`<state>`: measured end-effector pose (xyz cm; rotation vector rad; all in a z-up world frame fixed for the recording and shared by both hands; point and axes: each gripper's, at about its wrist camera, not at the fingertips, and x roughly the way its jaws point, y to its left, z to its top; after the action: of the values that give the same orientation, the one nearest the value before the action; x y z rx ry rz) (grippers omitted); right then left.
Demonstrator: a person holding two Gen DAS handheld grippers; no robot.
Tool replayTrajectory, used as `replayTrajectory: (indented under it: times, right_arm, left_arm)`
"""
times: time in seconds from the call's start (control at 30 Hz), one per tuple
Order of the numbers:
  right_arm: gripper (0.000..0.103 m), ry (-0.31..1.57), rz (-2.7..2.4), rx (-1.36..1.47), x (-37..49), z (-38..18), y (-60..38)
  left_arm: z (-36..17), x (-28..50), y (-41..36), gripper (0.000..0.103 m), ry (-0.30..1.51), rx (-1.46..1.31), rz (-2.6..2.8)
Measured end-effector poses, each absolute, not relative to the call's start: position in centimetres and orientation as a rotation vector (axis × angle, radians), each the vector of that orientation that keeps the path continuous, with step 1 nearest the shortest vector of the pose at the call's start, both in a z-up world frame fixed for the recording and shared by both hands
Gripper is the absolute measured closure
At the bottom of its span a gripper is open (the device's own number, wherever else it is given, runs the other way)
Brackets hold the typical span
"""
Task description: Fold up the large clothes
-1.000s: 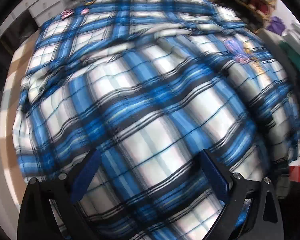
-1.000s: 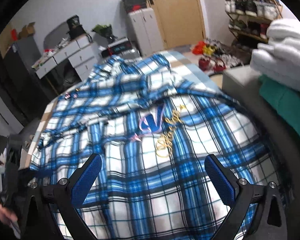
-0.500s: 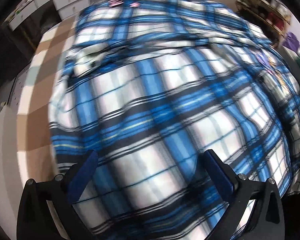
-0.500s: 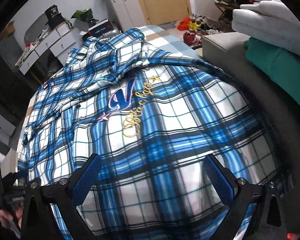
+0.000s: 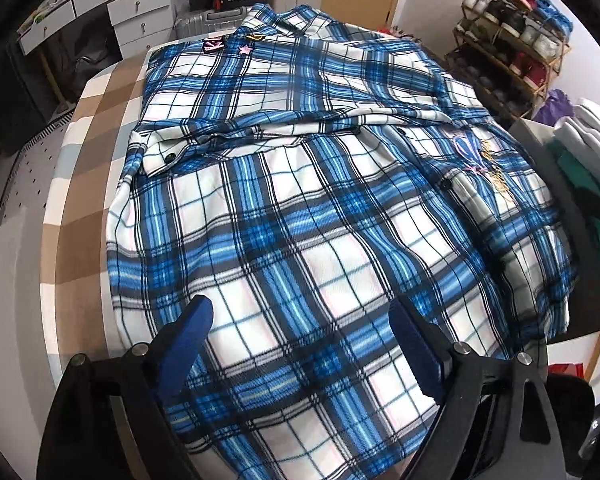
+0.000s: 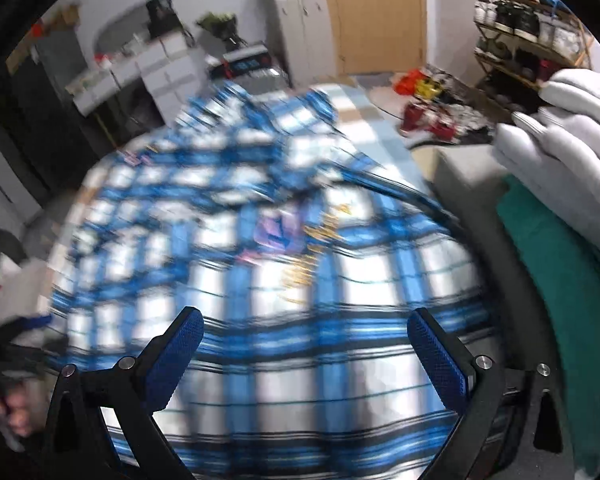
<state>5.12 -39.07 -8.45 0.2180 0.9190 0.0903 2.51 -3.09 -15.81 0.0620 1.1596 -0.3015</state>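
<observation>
Plaid shirt leaves checked cover bare along its left edge.

Checked brown-and-white bed cover under everything. White drawer unit beyond bed's far left corner. Wooden door behind. Shoe rack past far right corner. Folded white and green clothes stacked off right edge.

The left tool is closing with nothing gripped; the right tool is hanging wide apart, both pointing steeply downward.
</observation>
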Motion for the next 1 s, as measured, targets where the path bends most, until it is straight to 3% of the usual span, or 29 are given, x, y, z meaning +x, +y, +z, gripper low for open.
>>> replayTrajectory:
  times: [0.23,0.37,0.47,0.73,1.0]
  right_arm:
    - [0.0,0.83,0.195,0.323,6.0,-8.0,-34.1]
    - [0.0,0.838,0.207,0.31,7.0,-8.8,-33.1]
    - [0.0,0.811,0.245,0.369,6.9,-10.1,-33.4]
    - [0.0,0.911,0.348,0.412,7.4,-13.6,-34.3]
    - [0.0,0.863,0.445,0.41,7.1,-13.0,-35.8]
  left_arm:
    - [-7.9,8.1,-0.7,0.016,1.039,0.029,-0.198]
    - [-4.4,15.2,-0.6,0.002,0.989,0.031,-0.151]
    - [-2.9,21.5,-1.3,0.002,0.967,0.01,-0.142]
    - [-7.9,39.3,-3.5,0.002,1.122,-0.09,-0.062]
    - [-15.0,47.1,-4.7,0.003,1.144,-0.112,-0.069]
